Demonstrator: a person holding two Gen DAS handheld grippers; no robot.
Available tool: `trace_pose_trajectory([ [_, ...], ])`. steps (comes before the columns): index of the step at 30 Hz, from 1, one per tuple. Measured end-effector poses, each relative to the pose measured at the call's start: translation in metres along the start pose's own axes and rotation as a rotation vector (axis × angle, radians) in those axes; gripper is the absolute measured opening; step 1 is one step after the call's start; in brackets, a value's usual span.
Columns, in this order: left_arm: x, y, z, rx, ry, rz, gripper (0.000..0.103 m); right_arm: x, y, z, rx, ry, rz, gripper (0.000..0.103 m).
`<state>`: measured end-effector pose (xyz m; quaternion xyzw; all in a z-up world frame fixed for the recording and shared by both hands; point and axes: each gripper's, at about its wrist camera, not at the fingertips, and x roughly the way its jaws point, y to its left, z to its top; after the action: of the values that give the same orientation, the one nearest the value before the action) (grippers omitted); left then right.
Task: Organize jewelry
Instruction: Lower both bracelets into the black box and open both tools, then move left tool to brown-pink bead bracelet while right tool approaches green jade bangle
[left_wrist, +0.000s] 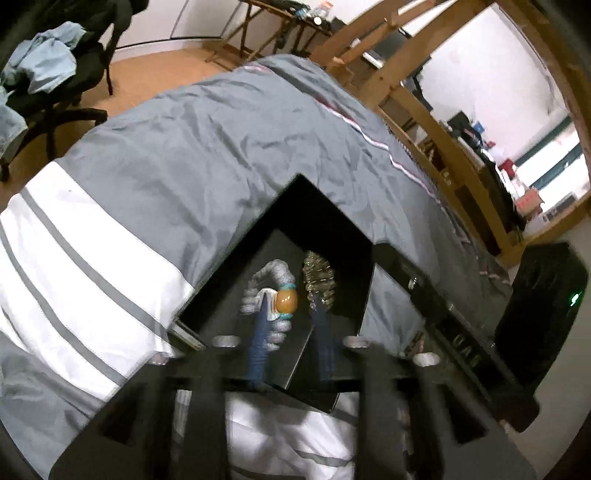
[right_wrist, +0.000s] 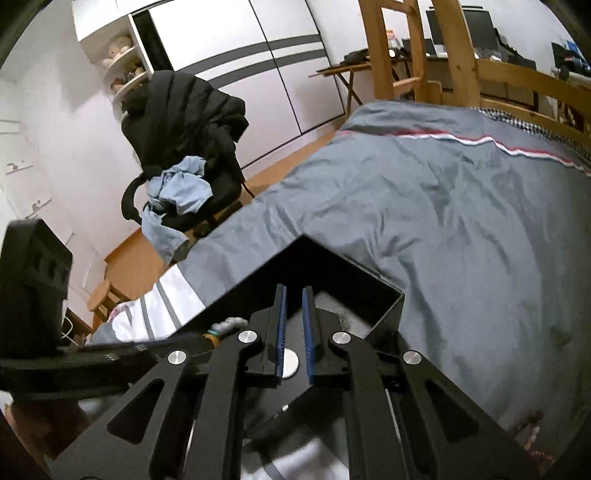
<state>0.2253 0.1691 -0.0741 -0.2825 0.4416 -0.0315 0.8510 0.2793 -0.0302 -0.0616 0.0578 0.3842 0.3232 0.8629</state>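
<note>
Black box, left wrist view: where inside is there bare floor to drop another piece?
Inside the black box, floor is bare at the far corner, beyond the silver bracelet and gold chain pile. The middle is crowded: the left gripper is over the bracelet's amber bead.

Even indoor light with a cool cast; no hard shadows on the grey bedcover (left_wrist: 229, 147). Strong fisheye bending and dark vignette at the corners. Left wrist view motion-blurred, most at the left gripper (left_wrist: 291, 314); black box (left_wrist: 314, 229) interior dim; right wrist view sharper
</note>
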Motion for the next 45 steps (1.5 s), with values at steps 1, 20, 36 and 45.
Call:
trace_pose_trajectory([
  [1, -0.006, 0.000, 0.000, -0.002, -0.027, 0.010, 0.072, -0.001, -0.002, -0.001, 0.003, 0.010, -0.004, 0.028],
  [20, 0.022, -0.103, -0.060, 0.314, 0.099, -0.051, 0.091, -0.170, -0.128, -0.079, 0.120, -0.048, -0.373, 0.094],
  [36, 0.130, -0.202, -0.096, 0.658, 0.187, 0.189, 0.091, -0.178, -0.189, -0.134, 0.126, -0.089, -0.501, 0.094],
  [45, 0.177, -0.212, -0.119, 0.846, 0.136, 0.211, 0.091, -0.154, -0.223, -0.131, 0.128, -0.132, -0.451, 0.094],
])
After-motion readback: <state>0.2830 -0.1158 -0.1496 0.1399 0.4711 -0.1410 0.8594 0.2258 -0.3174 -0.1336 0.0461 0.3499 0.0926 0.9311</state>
